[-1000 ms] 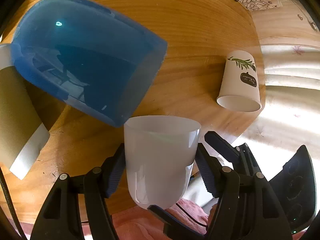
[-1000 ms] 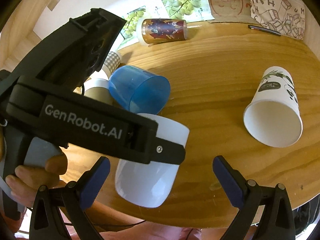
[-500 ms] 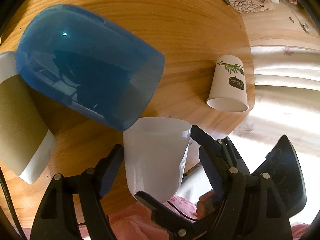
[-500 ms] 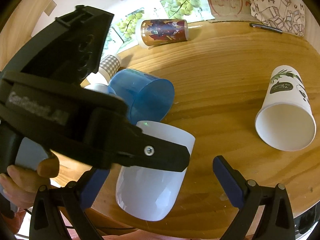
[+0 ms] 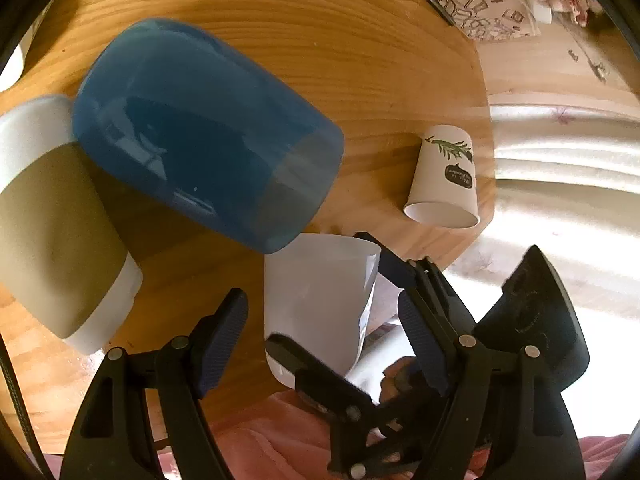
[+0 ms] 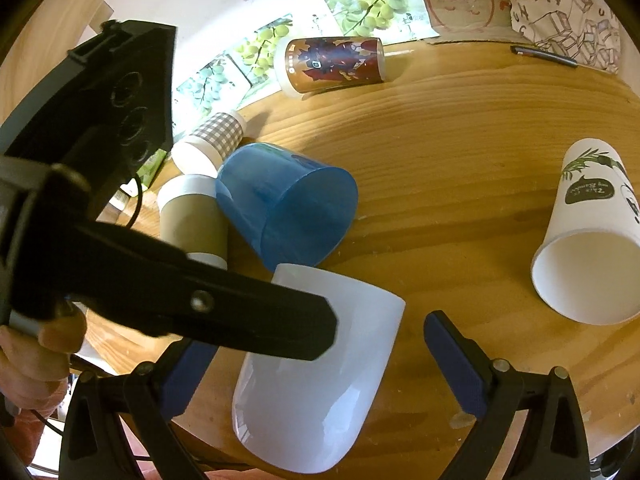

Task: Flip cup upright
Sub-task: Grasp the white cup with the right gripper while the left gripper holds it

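Blue pads of the left hand-held gripper (image 5: 322, 330) stood apart from the white cup (image 5: 320, 300) between them, gripping nothing. The right hand-held gripper (image 6: 320, 364) was likewise spread wide around that cup, which lay on its side at the tabletop's (image 6: 460, 140) near edge, rim touching a tipped blue cup (image 6: 288, 204). Farther right lay a leaf-printed paper cup (image 6: 588, 232); to the left, a brown-sleeved cup (image 6: 192, 216).

The cup (image 6: 316, 364) lies on the worktop (image 6: 460, 152) near its front edge, a tumbler (image 6: 286, 204) touching behind it, a paper cup (image 6: 588, 240) well right.
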A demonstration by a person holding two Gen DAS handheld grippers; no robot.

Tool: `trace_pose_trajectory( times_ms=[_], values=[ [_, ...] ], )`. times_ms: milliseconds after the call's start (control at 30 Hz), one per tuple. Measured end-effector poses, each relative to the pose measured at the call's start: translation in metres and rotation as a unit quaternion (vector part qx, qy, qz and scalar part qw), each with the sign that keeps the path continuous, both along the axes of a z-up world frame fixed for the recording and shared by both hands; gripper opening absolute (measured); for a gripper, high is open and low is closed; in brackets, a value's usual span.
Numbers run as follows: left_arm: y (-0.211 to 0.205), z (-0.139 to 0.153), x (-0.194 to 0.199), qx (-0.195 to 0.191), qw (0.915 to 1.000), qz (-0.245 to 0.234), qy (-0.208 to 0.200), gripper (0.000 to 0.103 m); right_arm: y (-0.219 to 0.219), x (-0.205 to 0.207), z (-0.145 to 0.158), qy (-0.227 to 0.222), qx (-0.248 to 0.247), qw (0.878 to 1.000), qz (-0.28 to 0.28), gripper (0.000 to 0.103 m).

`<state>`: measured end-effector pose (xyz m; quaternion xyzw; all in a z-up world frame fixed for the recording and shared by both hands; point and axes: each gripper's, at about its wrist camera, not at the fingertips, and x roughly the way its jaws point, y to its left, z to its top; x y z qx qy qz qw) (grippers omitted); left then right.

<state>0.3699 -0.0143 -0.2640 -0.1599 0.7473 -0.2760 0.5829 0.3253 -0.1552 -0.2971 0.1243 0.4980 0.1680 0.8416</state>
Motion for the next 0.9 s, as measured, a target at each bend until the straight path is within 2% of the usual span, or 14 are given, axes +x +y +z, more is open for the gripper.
trace_pose_trajectory(
  times_ms=[367, 667, 900],
  values=[
    [0.018, 0.011, -0.007, -0.022, 0.9994, 0.026, -0.010, 0.080, 0.001, 0.003, -0.003, 0.006, 0.008, 1.000, 0.015, 0.087],
    [0.025, 0.020, -0.019, -0.031, 0.9984, 0.044, -0.018, 0.080, 0.001, 0.004, 0.002, -0.015, 0.009, 1.000, 0.024, 0.072],
    [0.036, 0.029, -0.034, -0.040, 0.9964, 0.069, -0.030, 0.080, 0.004, -0.003, 0.012, -0.044, -0.002, 0.998, 0.033, 0.069]
  ],
)
